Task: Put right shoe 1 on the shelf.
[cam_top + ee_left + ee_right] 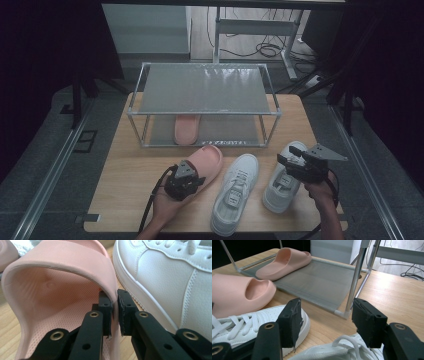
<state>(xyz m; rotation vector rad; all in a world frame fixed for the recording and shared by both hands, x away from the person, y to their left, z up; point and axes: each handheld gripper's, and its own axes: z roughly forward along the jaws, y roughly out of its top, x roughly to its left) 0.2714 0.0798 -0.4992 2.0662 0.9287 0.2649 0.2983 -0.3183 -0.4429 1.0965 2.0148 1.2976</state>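
Two hand-held grippers work at the bench [125,200]. The left hand-held gripper [114,305] has its jaws pinched on the side wall of the pink slipper [207,162], which lies near the rack [205,107], left of the two white sneakers [235,192]. The right hand-held gripper [325,320] hovers with jaws wide apart, holding nothing, over the right sneaker [282,180].

From above, I see my left gripper [186,181] at seven o'clock on the table [125,200], sitting on the heel of the pink slide [207,162]. Two white sneakers [235,192] lie at five o'clock. My right gripper [295,165] hovers over the far-right one. Another slide [187,130] rests in the rack [205,90] at twelve.
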